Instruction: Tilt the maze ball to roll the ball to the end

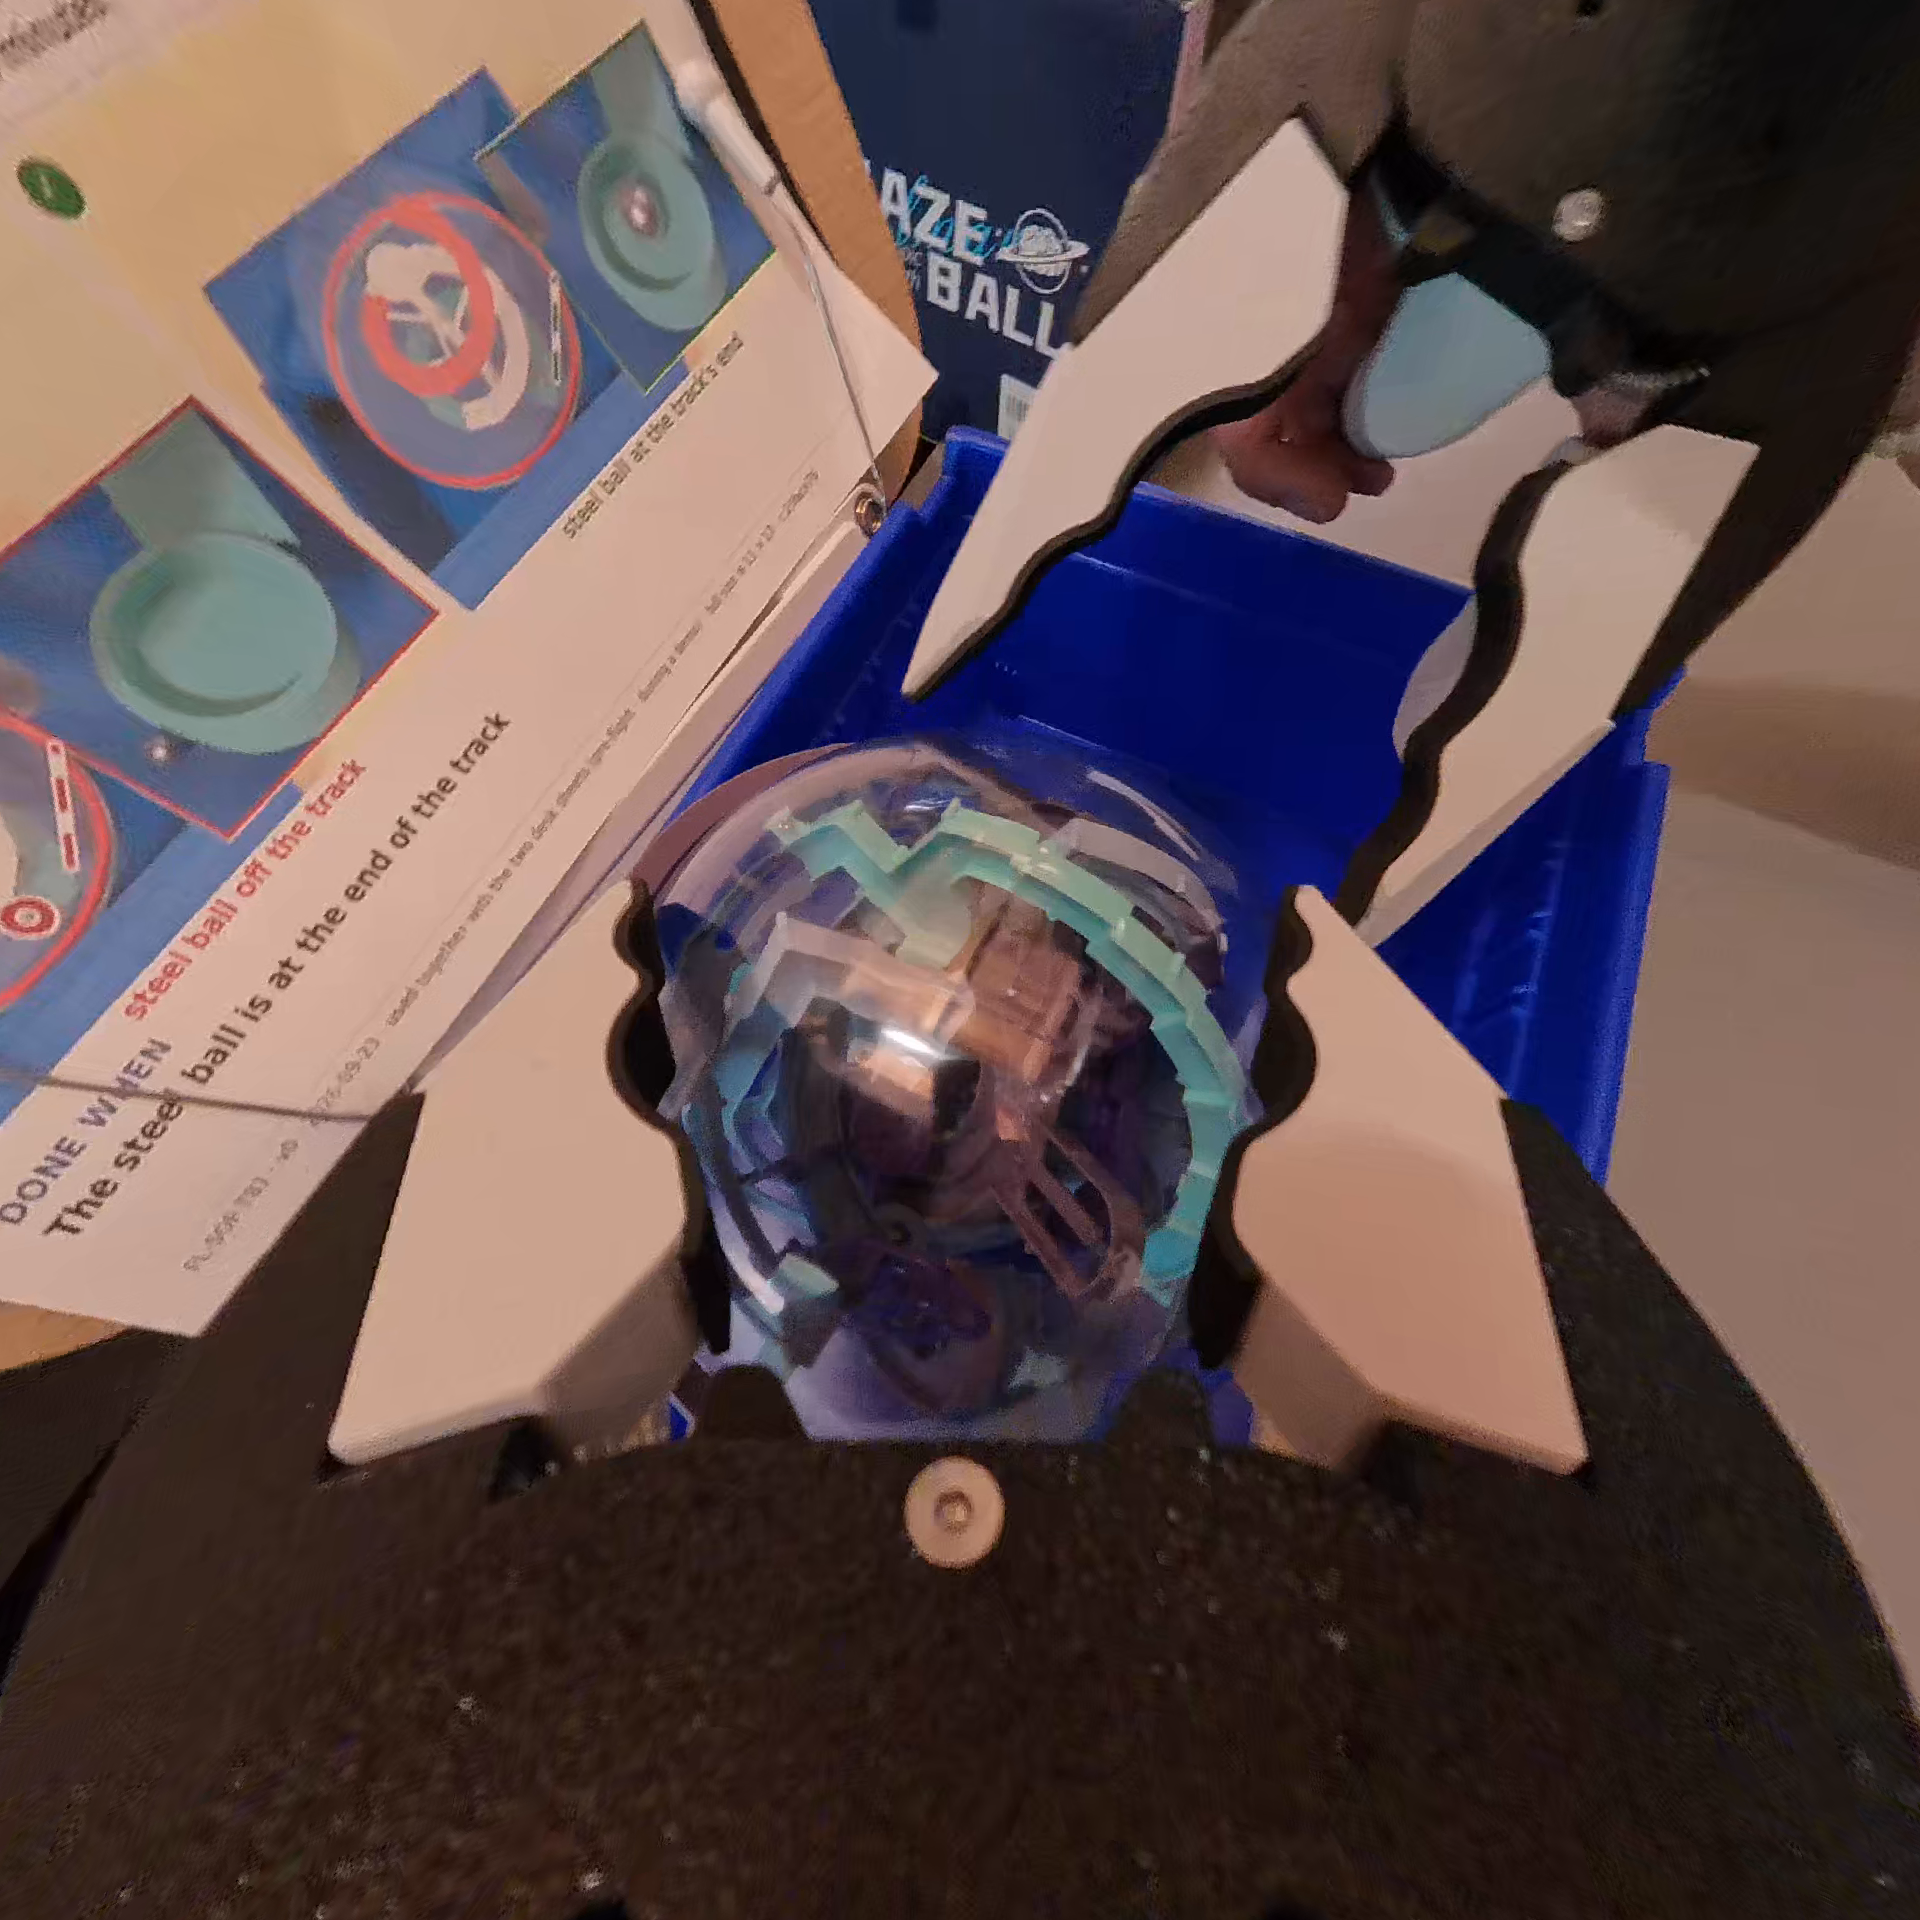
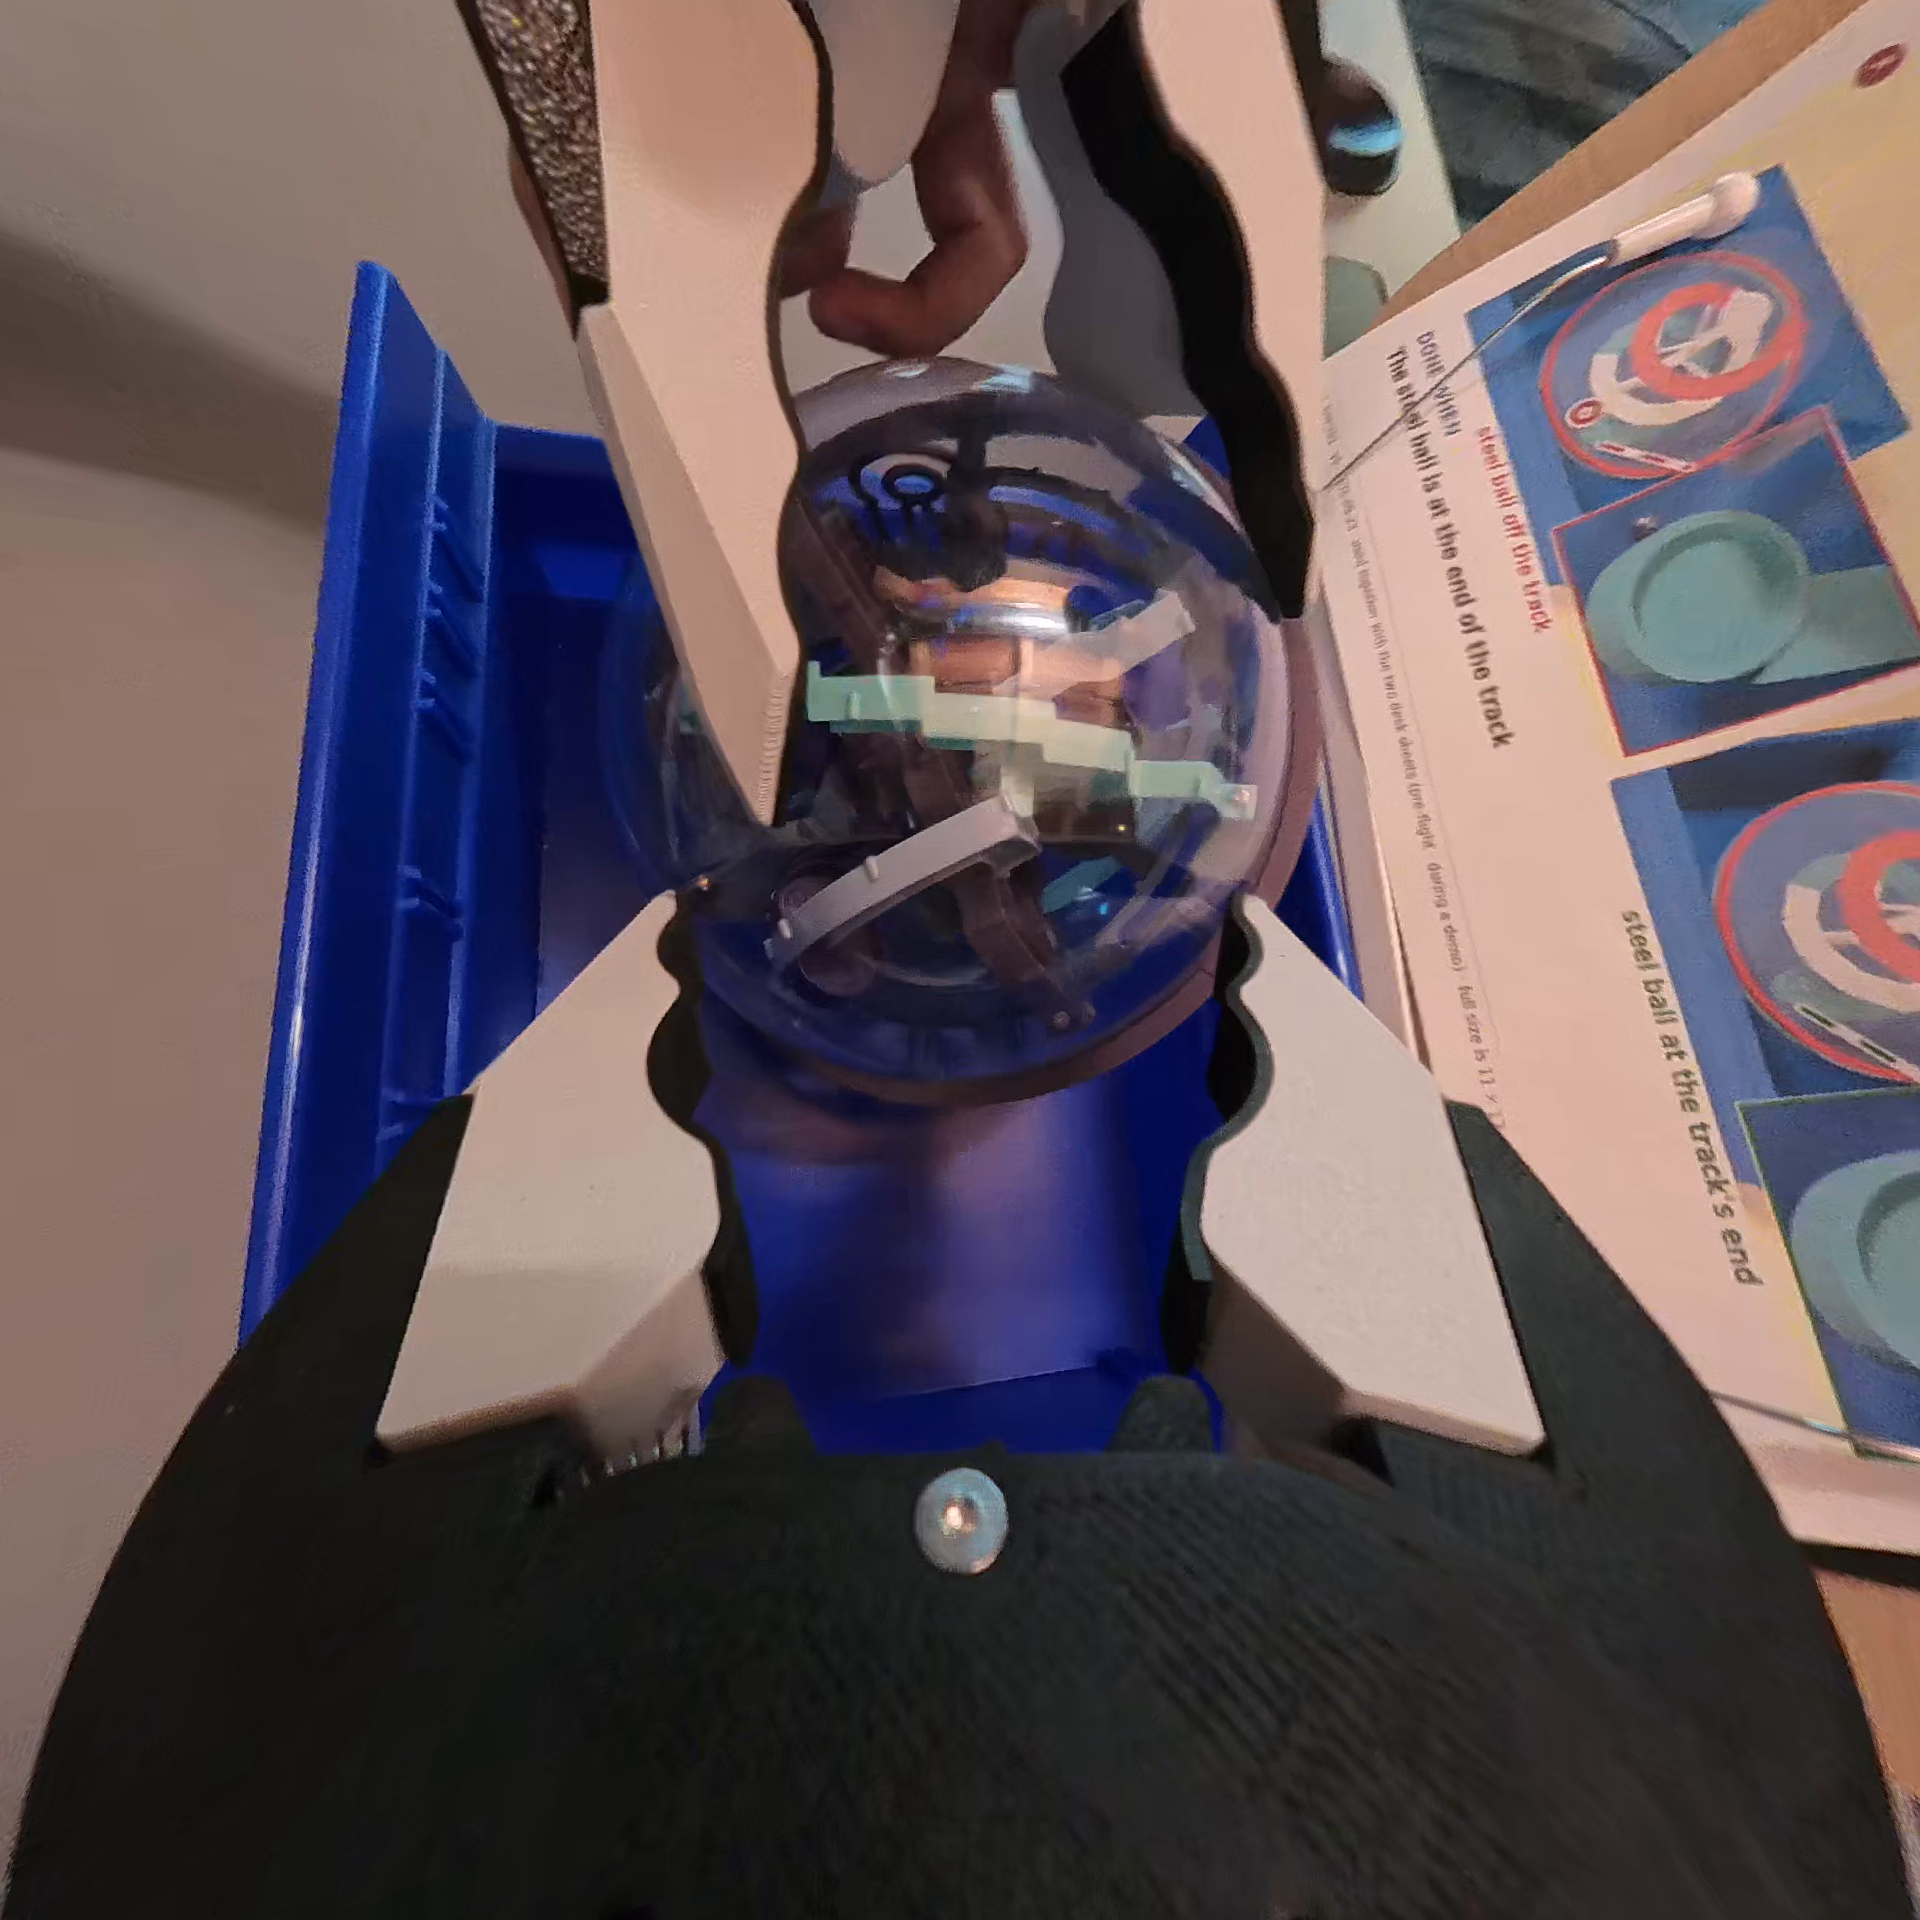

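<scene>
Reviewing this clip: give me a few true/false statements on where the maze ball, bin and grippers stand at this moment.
1. The left gripper has its fingers on either side of the maze ball. True.
2. The maze ball is opaque red. False: its shell is clear, with teal and grey tracks inside.
3. A blue bin lies beneath the ball. True.
4. The right gripper is clamped shut on the ball. False: its fingers are spread, the ball ahead of their tips.
5. A printed sheet lies beside the bin. True.

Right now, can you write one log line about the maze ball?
maze ball: over blue bin | left tool: shut on maze ball | right tool: open, near ball | steel ball: unseen
</scene>
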The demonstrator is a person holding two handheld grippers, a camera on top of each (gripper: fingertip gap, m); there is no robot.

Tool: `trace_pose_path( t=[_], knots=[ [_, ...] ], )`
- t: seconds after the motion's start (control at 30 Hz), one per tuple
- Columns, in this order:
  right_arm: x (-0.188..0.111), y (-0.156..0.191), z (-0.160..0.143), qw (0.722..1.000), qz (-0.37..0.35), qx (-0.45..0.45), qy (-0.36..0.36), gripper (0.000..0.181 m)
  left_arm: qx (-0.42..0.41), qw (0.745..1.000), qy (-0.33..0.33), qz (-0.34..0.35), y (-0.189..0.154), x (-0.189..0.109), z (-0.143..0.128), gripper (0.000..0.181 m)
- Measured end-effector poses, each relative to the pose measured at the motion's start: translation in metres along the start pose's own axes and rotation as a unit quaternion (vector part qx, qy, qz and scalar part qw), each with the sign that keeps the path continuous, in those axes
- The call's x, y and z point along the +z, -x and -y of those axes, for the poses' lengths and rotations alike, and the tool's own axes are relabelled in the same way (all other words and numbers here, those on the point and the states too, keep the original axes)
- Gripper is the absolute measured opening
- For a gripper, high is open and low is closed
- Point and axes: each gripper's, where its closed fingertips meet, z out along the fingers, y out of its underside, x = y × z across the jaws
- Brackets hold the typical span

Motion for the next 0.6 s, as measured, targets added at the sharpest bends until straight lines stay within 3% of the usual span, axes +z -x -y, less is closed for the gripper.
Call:
trace_pose_path(
  t=[0.1, 0.23, 0.47, 0.6],
  knots=[
    [-0.007, 0.000, 0.003, 0.999, -0.026, 0.003, -0.024, 0.088, -0.054, 0.999, -0.001, 0.001, 0.007, -0.002, -0.002, 0.112],
    [-0.003, 0.010, 0.009, 0.998, -0.041, -0.014, -0.035, 0.093, -0.153, 0.988, -0.021, 0.003, 0.019, -0.008, -0.007, 0.112],
    [0.007, 0.003, 0.020, 0.997, -0.041, -0.016, -0.060, 0.090, -0.298, 0.951, -0.082, 0.025, 0.037, -0.030, -0.025, 0.112],
    [0.005, -0.001, 0.038, 0.994, -0.023, 0.008, -0.109, 0.077, -0.319, 0.941, -0.109, 0.012, 0.037, -0.040, -0.031, 0.110]
  ],
)
